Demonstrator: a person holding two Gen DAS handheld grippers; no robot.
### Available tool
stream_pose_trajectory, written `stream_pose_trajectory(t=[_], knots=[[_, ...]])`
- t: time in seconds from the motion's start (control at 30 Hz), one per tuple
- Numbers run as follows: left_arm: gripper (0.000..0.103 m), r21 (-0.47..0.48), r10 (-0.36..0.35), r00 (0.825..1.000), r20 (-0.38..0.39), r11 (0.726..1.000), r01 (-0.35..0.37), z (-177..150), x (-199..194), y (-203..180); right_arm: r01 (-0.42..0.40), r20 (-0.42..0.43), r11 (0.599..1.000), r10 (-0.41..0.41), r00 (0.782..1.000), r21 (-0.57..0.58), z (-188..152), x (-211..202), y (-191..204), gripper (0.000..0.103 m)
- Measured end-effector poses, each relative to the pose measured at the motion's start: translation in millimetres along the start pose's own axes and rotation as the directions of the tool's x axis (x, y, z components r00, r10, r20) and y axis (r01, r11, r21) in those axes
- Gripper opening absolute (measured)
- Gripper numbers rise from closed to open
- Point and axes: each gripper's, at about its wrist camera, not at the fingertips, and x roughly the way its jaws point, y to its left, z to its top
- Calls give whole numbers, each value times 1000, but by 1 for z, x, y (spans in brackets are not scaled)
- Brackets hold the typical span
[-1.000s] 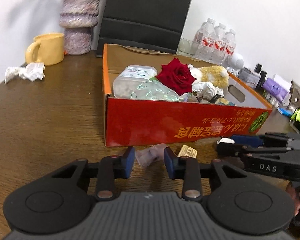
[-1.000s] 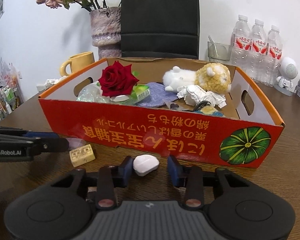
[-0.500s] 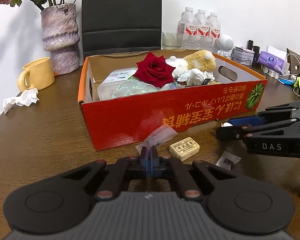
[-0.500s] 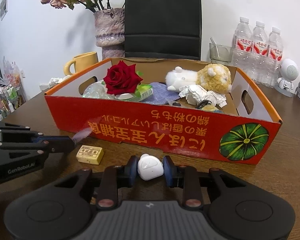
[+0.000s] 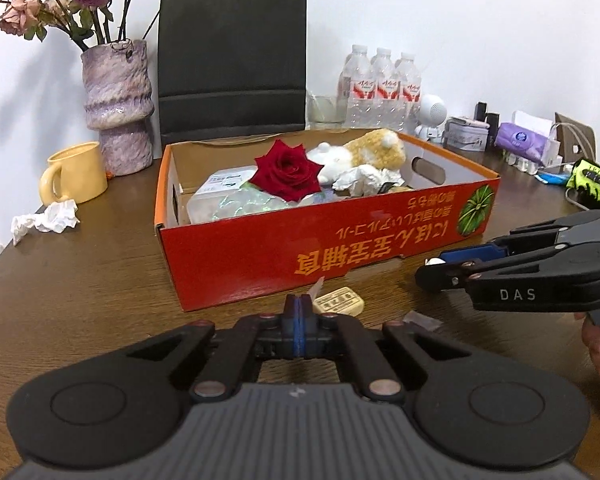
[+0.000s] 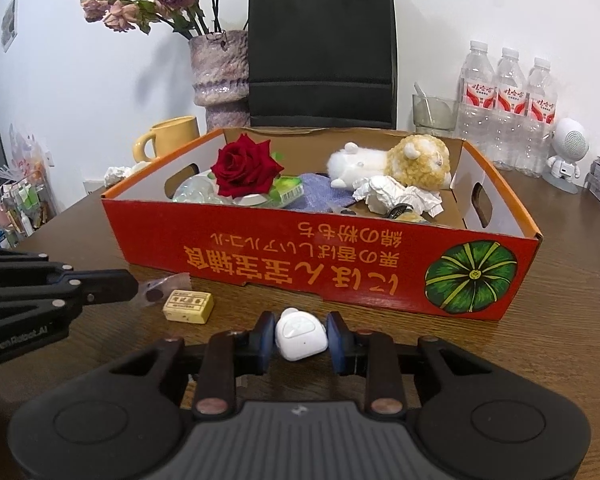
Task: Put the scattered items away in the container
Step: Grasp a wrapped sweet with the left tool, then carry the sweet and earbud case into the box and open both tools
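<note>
While its blue-padded jaws press together, the left gripper [image 5: 299, 322] pinches a small clear wrapper [image 6: 162, 286], whose tip pokes up past the pads in the left wrist view and which shows as a crinkled plastic piece with a dark spot at the gripper's tip in the right wrist view. Over on the other side, the right gripper [image 6: 300, 336] has its jaws clamped on a small white case [image 6: 300, 338], one pad against each side. Whether either load is lifted off the table [image 6: 560, 320] cannot be told.

Just beside the wrapper, a cream-coloured tablet [image 6: 188, 306] with printed characters lies flat on the wood, close to the front wall of the red cardboard box [image 6: 340, 276]. Another small dark-centred wrapper scrap [image 5: 422, 319] lies on the table between the two grippers in the left wrist view.

Inside the box sit a red rose [image 6: 246, 166], a plush toy [image 6: 396, 162] in white and tan, a crumpled tissue [image 6: 396, 198], a bluish cloth [image 6: 320, 192] and a clear plastic tub [image 5: 224, 184].

Behind the box stand a purple vase [image 5: 118, 108] of dried flowers, a yellow mug [image 5: 76, 174], a black paper bag [image 5: 232, 64] and three water bottles [image 6: 508, 108]. A second crumpled tissue [image 5: 46, 220] lies on the table near the mug.
</note>
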Motion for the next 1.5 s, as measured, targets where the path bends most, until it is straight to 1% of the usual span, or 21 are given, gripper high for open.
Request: stream_pose_trajectory(t=[0.1,0.17,0.2,0.23,0.27,0.37,0.43,0.5,0.53,0.6,0.63,0.77,0.83,0.97,1.07,1.17,1.27,1.33,1.4,1.5], knots=[[2,-16,-3,1000,1,1000,3,0,0,2,-3,9,1000,3,1000,6,-1,-5,-1,27],[5,-26,-4,1000,-12,1000,4,0,3,3,-5,13,1000,4,1000,12,-1,-6,-3,27],[9,-28,-1,1000,-22,1000,0,0,5,4,-4,14,1000,4,1000,15,-1,-7,-3,27],[15,-29,2,1000,-31,1000,-2,0,7,4,-4,14,1000,4,1000,18,-1,-7,-4,27],[24,-29,1,999,-41,1000,-3,-1,10,5,-4,13,1000,4,1000,21,-2,-7,-5,27],[32,-43,11,998,-62,999,-14,1,17,7,-4,11,1000,4,1000,26,-2,-7,-6,27],[44,-57,26,997,-69,998,-30,2,22,9,-6,11,1000,5,1000,26,-2,-8,-6,27],[44,-60,27,997,-75,998,-32,3,26,10,-6,11,1000,6,1000,25,-2,-7,-6,27],[40,-55,27,996,-80,998,-31,4,27,9,-7,10,1000,7,1000,26,-2,-7,-6,27],[22,-29,39,994,-102,999,-42,2,30,7,-8,10,1000,7,1000,26,-2,-7,-6,27],[19,-6,54,994,-100,998,-55,1,29,4,-8,10,1000,7,1000,26,-2,-7,-6,27],[17,-2,58,994,-92,998,-59,-2,24,1,-8,14,1000,8,1000,28,-2,-8,-6,27],[16,-14,58,996,-69,998,-59,-2,18,2,-11,20,999,10,1000,32,-2,-9,-6,27],[16,-50,29,999,36,998,-28,4,-10,0,-31,57,999,28,998,45,2,-22,-9,27],[16,-65,1,992,126,998,7,17,-34,-3,-74,113,995,67,991,60,12,-40,-13,27],[16,-47,-25,985,169,998,34,43,-40,-3,-94,163,994,84,983,53,31,-51,-17,27],[16,-25,-16,981,194,999,21,75,-31,-1,-56,189,998,49,981,29,55,-47,-22,27],[16,-35,0,980,199,999,7,92,-17,2,-42,191,999,35,981,34,70,-37,-28,27],[16,-74,9,983,185,997,5,103,2,8,-29,187,999,20,982,43,82,-22,-32,27],[16,-149,14,988,154,989,10,106,34,21,-7,159,998,-3,987,59,93,8,-37,27]])
